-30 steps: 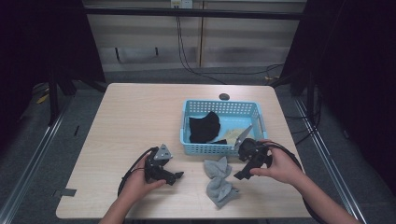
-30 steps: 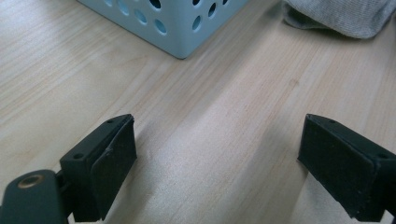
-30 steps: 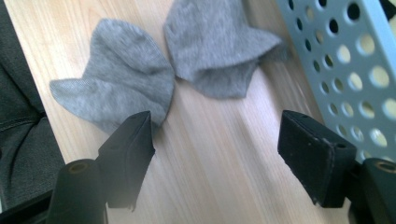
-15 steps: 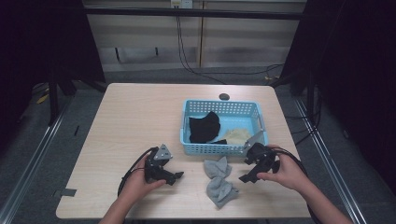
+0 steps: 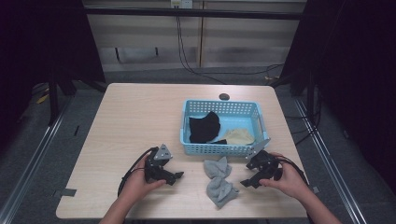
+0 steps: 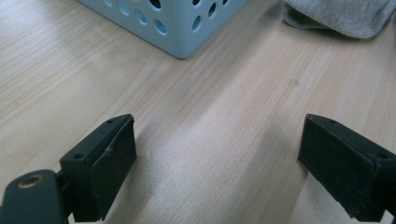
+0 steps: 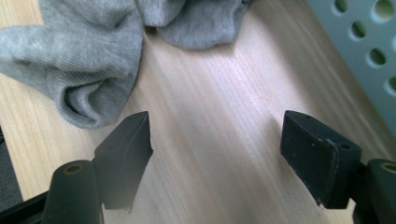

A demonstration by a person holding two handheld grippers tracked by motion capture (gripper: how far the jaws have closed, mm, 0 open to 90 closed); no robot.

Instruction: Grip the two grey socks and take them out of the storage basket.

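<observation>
I see my left gripper (image 6: pixel 215 163) low over the wooden table (image 6: pixel 219 112). My two black jaws are wide apart, one at 8 o'clock and one at 4 o'clock, with nothing between them but bare wood. A light blue basket (image 6: pixel 177 23) with round holes sits at 12 o'clock. A grey sock (image 6: pixel 341 16) lies at 1 o'clock.

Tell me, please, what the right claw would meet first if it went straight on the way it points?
Probably the grey socks: the open right claw aims low across bare table at them, though the depth is hard to judge.
</observation>
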